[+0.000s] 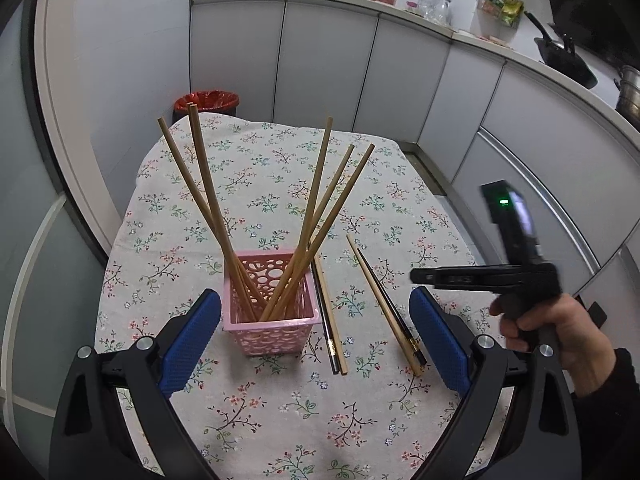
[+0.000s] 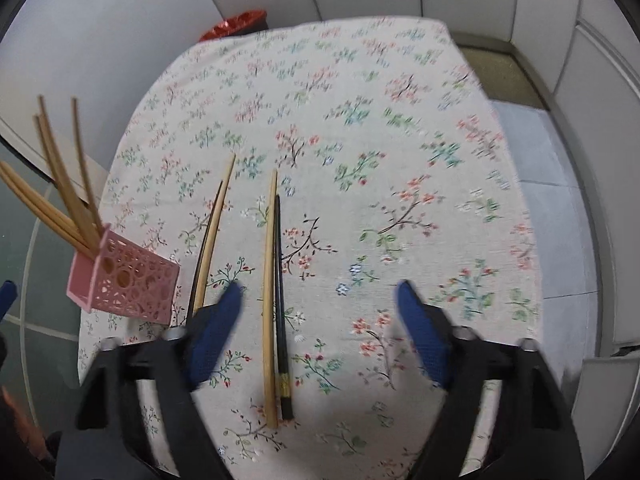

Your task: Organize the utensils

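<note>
Your left tool (image 1: 315,342) hung over desk (image 1: 280,420), fingers spread wide, nothing between pads. Pink basket (image 1: 271,305) stood upright just ahead of its left finger, six wooden chopsticks (image 1: 208,184) fanned out of it. Just right of basket, first loose pair (image 1: 330,320) lay flat on flowered cloth; second loose pair (image 1: 386,304) lay farther right, near right finger. Your right tool (image 2: 320,292) hovered spread above second pair (image 2: 276,300), gripping nothing. Right hand (image 1: 560,328) held its handle.
</note>
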Demonstrator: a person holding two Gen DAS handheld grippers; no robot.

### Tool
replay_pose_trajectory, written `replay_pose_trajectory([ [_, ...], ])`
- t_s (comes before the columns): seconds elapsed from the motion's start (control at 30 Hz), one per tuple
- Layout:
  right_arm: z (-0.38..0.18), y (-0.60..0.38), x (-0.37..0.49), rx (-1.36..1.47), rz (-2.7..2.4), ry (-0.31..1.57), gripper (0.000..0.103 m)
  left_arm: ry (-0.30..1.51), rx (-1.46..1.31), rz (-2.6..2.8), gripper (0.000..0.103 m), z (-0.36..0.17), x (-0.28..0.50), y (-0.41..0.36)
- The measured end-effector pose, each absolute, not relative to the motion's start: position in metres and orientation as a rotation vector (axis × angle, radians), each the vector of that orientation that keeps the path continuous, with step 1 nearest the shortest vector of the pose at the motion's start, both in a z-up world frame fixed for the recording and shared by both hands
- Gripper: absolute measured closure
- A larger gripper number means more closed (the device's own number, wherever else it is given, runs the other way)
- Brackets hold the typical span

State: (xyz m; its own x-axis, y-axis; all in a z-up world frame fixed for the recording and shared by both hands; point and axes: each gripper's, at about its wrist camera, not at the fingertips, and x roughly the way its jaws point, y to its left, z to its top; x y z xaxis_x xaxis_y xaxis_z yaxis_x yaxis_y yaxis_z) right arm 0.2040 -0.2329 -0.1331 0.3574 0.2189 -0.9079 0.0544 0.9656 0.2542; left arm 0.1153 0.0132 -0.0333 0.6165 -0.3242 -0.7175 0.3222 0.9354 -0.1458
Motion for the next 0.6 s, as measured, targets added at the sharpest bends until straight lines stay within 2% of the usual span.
replay_pose_trajectory([
  [0.03,-0.138,-0.230,0.209,0.271,0.117,1.220,0.058,0.827,-0.003,-0.375,0.011,-0.033,0.115,0.014],
  [0.1,-0.152,-0.222,0.222,0.297,0.132,1.252,0.064,0.828,-0.012,-0.385,0.015,-0.033,0.116,0.017],
  [0.13,-0.157,-0.220,0.228,0.302,0.132,1.262,0.071,0.832,-0.017,-0.392,0.018,-0.033,0.116,0.019],
  [0.23,-0.169,-0.213,0.241,0.320,0.124,1.286,0.086,0.833,-0.027,-0.403,0.020,-0.031,0.116,0.023],
  [0.33,-0.180,-0.209,0.249,0.335,0.115,1.314,0.092,0.831,-0.028,-0.401,0.022,-0.030,0.116,0.026],
  [0.5,-0.179,-0.201,0.251,0.299,0.110,1.311,0.093,0.844,-0.044,-0.404,0.028,-0.029,0.116,0.029],
  [0.57,-0.179,-0.197,0.250,0.266,0.101,1.319,0.093,0.848,-0.045,-0.413,0.034,-0.028,0.115,0.026],
  [0.6,-0.179,-0.196,0.250,0.238,0.089,1.332,0.097,0.848,-0.043,-0.418,0.036,-0.027,0.114,0.024],
])
